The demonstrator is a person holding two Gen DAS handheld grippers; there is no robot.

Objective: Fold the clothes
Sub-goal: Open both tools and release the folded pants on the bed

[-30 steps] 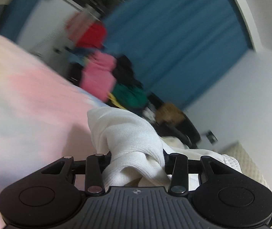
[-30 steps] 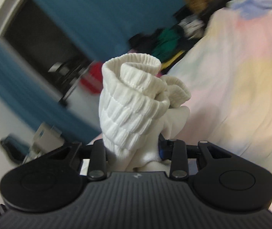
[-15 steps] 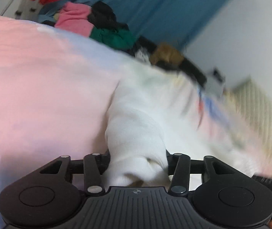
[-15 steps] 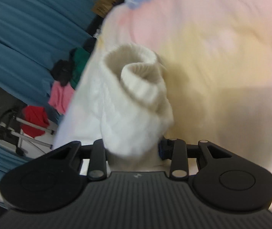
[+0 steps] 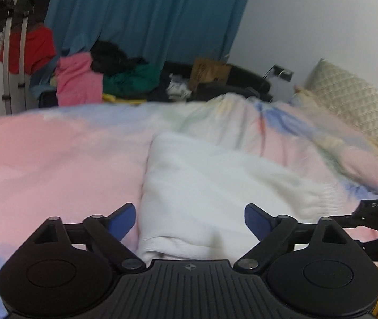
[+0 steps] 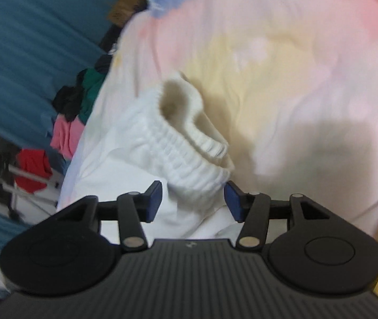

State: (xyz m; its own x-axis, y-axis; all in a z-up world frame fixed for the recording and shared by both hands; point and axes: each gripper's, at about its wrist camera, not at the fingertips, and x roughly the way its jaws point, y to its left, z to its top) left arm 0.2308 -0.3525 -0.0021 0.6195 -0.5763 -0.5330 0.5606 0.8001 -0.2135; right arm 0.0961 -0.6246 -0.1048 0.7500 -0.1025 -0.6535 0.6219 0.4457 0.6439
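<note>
The white garment (image 5: 210, 186) is being released onto the bedspread (image 5: 56, 154), both the left gripper (image 5: 190, 222) and right gripper (image 6: 192, 202) opening with cloth between unpressed pads; smoothing is judged next.

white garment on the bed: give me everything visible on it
The white garment is a soft knit with a ribbed cuff gaping open. It lies spread on the pastel bedspread, partly folded. The left gripper and right gripper are opening around its near edge; pads look clear of it.
</note>
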